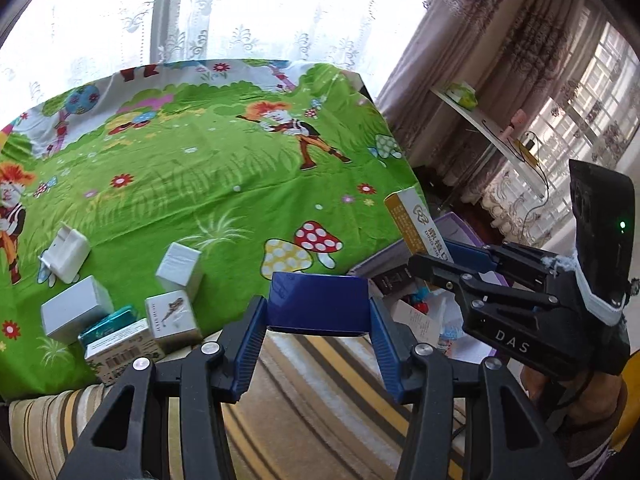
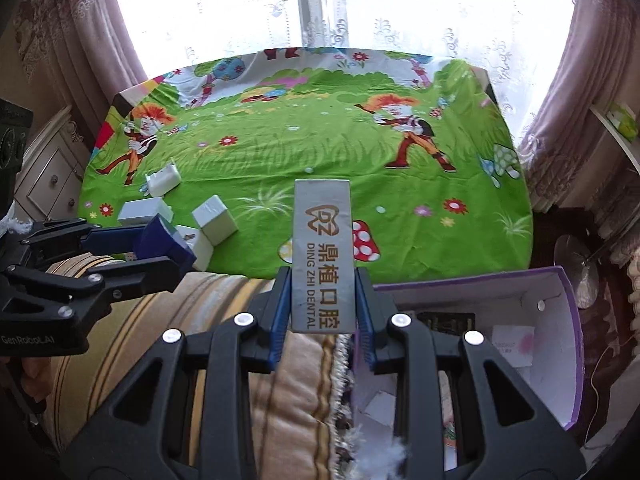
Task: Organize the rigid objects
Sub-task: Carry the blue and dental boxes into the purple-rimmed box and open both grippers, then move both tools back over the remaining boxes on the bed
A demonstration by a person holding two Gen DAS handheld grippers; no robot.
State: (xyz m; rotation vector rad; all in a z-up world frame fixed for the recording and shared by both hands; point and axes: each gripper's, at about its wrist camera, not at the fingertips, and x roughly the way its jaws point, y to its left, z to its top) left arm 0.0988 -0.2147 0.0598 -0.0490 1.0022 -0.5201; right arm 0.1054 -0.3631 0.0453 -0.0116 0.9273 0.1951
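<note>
My left gripper [image 1: 318, 310] is shut on a dark blue box [image 1: 318, 304] and holds it above the striped cushion by the table's near edge; it also shows in the right wrist view [image 2: 164, 240]. My right gripper [image 2: 323, 300] is shut on a long grey "Ding Zhi Dental" box [image 2: 323, 252], held upright; the same box shows in the left wrist view [image 1: 416, 220]. Several small boxes lie on the green cartoon cloth [image 1: 224, 168]: white ones [image 1: 180, 266], [image 1: 76, 308], a fish-print one [image 1: 172, 316], a barcode one [image 1: 120, 350], a teal one [image 1: 106, 326] and a white plastic part [image 1: 66, 254].
An open purple-edged carton [image 2: 560, 320] with papers and small items sits low at the right, beside the table. A striped cushion [image 2: 224, 320] lies below the grippers. A drawer cabinet [image 2: 52, 176] stands at the left, a white shelf [image 1: 480, 124] at the right.
</note>
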